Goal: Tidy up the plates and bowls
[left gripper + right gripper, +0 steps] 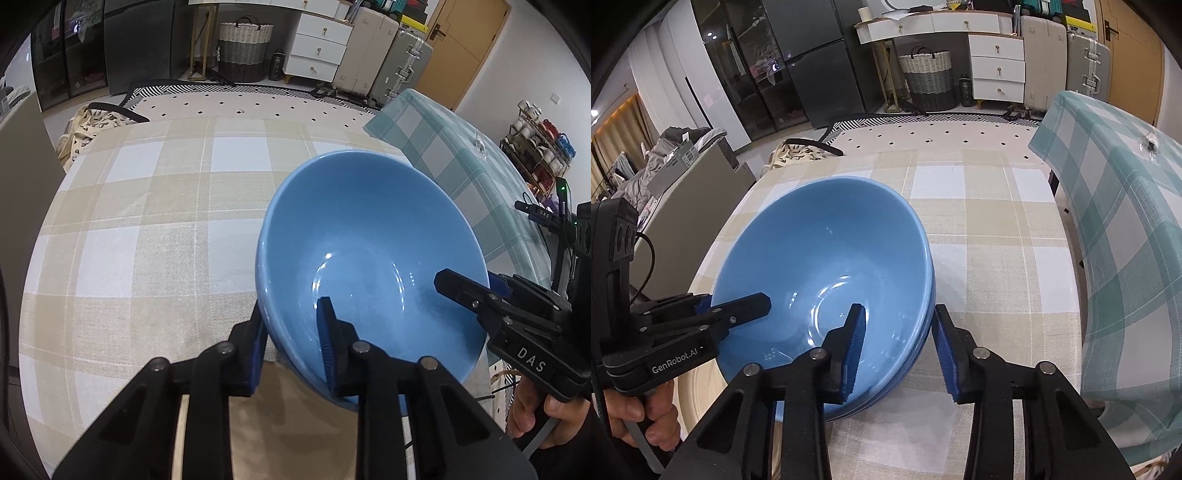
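Blue bowls (827, 266), nested stack (layered rims visible in right wrist view, count unclear), on beige checked surface (147, 206) near its front edge, teal-cloth surface (1126, 240) beside.

Step in hand, as judged: two-sided pinch on stack rim ahead of lift. To do well: keep both pinches opposite each other on rim, squeeze evenly, lift level w/ both hands together so nested bowls don't slip or tilt. Risk: right-side pinch may catch only some layers; check all rims sit between pads before raising.

Left gripper (291, 343): clamped on near-left rim, one blue pad inside bowl, other outside against wall, no gap seen. Pointing steeply down & fwd.

Right gripper (901, 350): straddling near-right rim, inner pad (855, 343) against bowl interior; outer pad looks a touch off the stack's outer wall in its own view, so full clamp not confirmed. From left wrist view only one finger shows over the rim. Also angled steeply down.

Hand (639, 413) on left gripper's handle at lower left; hand (535, 413) on right gripper's handle at lower right of left view. Both come in from near side, roughly mirrored.
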Tool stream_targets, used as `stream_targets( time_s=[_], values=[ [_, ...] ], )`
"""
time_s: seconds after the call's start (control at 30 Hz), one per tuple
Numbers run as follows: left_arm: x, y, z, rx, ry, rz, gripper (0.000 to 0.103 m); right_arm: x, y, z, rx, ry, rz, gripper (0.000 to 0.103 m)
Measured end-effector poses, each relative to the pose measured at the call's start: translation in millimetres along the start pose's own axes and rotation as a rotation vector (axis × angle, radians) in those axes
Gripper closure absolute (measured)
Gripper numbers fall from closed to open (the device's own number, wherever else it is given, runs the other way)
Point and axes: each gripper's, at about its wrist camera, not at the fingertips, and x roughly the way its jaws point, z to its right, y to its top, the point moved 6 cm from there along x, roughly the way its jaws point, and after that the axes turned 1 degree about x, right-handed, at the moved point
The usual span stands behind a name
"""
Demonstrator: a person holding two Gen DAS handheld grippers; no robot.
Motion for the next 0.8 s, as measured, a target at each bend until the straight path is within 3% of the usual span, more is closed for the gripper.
stream_targets(
  time_s=[0.8],
  values=[
    [-6.8, 1.2, 6.5, 0.048, 0.045, 0.035, 0.079, -5.4, 1.7, -0.7, -0.027, -0.020, 0.028, 0.070]
  ],
)
